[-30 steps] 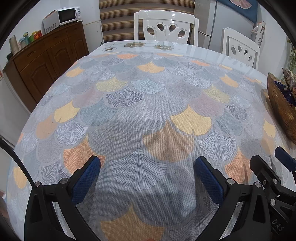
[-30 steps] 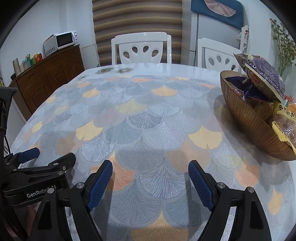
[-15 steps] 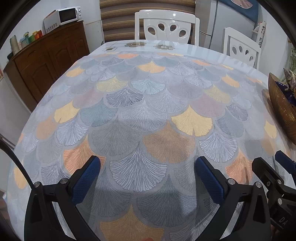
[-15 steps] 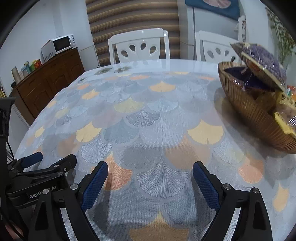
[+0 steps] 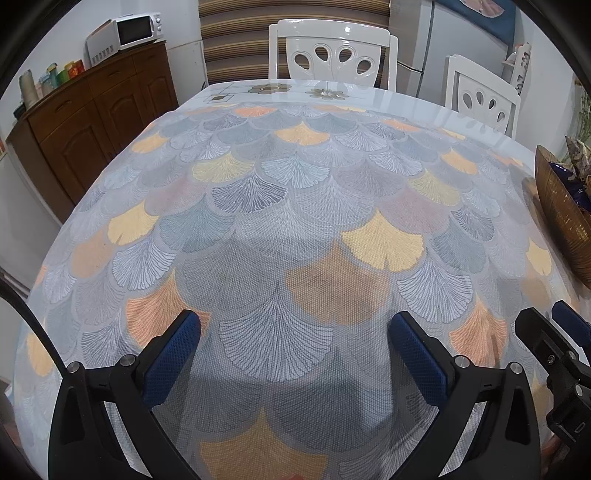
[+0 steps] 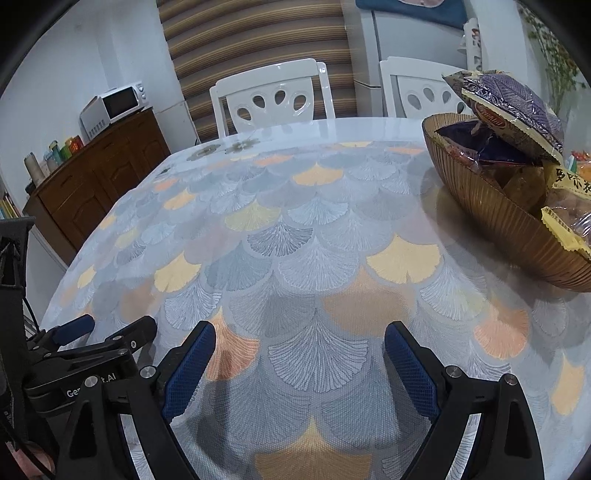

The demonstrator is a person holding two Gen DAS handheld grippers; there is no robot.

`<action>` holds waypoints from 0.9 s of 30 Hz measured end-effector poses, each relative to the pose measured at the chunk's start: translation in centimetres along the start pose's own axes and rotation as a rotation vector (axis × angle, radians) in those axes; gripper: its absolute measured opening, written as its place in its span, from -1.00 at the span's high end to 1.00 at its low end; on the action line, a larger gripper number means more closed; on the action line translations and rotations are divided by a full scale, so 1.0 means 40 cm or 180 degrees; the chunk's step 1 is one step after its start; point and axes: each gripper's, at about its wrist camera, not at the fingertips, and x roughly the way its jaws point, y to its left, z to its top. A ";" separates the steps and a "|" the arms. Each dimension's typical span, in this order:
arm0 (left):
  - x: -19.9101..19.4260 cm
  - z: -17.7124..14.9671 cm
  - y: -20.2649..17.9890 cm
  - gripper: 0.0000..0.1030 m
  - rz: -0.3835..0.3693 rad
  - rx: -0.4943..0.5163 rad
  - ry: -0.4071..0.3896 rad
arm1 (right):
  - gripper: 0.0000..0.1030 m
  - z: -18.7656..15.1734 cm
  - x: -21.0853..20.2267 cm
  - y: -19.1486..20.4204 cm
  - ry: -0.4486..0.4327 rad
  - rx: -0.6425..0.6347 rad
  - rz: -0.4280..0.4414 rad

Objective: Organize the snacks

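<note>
A tabletop [image 5: 295, 221] under a fan-patterned cloth fills the view. White chairs [image 5: 332, 51] stand at twelve and one o'clock before a striped blind [image 5: 236, 37]; at ten o'clock, a wooden sideboard [image 5: 99, 122] carries a white microwave [image 5: 125, 37].

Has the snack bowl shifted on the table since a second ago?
No. In the left wrist view the bowl keeps its rim against the same yellow fan on the tablecloth, below the right-hand white chair.

A tabletop [image 5: 295, 206] was covered by a fan-patterned cloth. Two white chairs [image 5: 332, 55] were drawn up at its far edge. A microwave [image 5: 125, 35] was seen on a wooden sideboard [image 5: 99, 122] beside a striped blind [image 6: 255, 33].
</note>
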 end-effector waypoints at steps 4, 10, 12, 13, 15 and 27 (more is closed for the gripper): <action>0.000 0.000 0.000 -1.00 -0.0002 -0.0002 0.0000 | -0.78 0.000 0.000 0.001 0.0003 0.0013 0.0009; 0.000 0.000 0.000 -1.00 -0.0001 -0.0001 0.0000 | -0.78 -0.003 0.000 0.006 0.0014 0.0039 0.0022; 0.000 0.000 0.000 -1.00 0.0000 0.0000 0.0000 | -0.78 -0.004 0.000 0.004 0.0016 0.0042 0.0026; 0.000 0.000 0.000 -1.00 -0.0001 -0.0001 0.0000 | -0.78 -0.004 0.000 0.004 0.0019 0.0045 0.0032; 0.000 0.000 -0.001 -1.00 0.0000 -0.0001 0.0001 | -0.78 -0.003 0.000 0.002 0.0022 0.0054 0.0038; 0.002 0.000 0.000 -1.00 0.0006 0.0001 0.0004 | -0.78 0.000 0.002 -0.035 0.0073 0.0236 0.0220</action>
